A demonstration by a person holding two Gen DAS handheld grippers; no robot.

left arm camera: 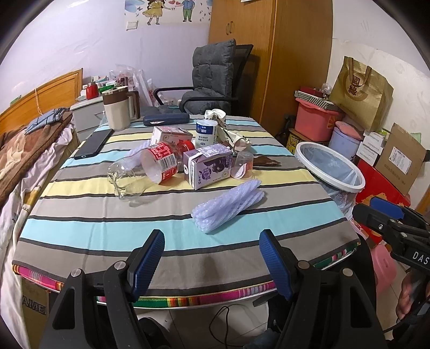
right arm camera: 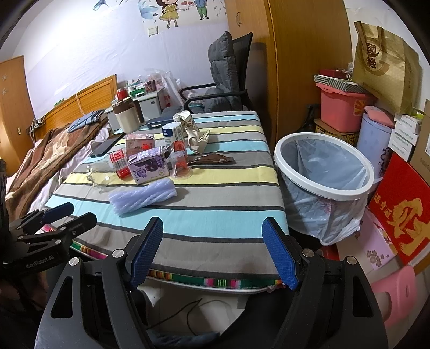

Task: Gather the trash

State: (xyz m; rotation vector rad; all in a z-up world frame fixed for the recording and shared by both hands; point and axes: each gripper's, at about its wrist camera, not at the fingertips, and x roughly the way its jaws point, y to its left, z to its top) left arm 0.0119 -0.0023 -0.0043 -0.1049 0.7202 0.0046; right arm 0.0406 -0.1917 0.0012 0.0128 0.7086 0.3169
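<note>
Trash bin [right arm camera: 325,171]: one; cartons [left arm camera: 211,165]: three.

A home bedroom. A bed [right arm camera: 51,145] with a brown blanket and a wooden headboard [right arm camera: 88,94] stands along the wall, just beside a bench [right arm camera: 215,214] under a striped cloth. A tall wooden wardrobe [right arm camera: 295,67] fills the far corner, with a padded chair [right arm camera: 223,77] in front of it. A cartoon sticker [right arm camera: 182,10] decorates the wall. Boxes [right arm camera: 341,110], a gift bag [right arm camera: 384,64] and a lined bin [right arm camera: 322,171] crowd the floor on the right.
</note>
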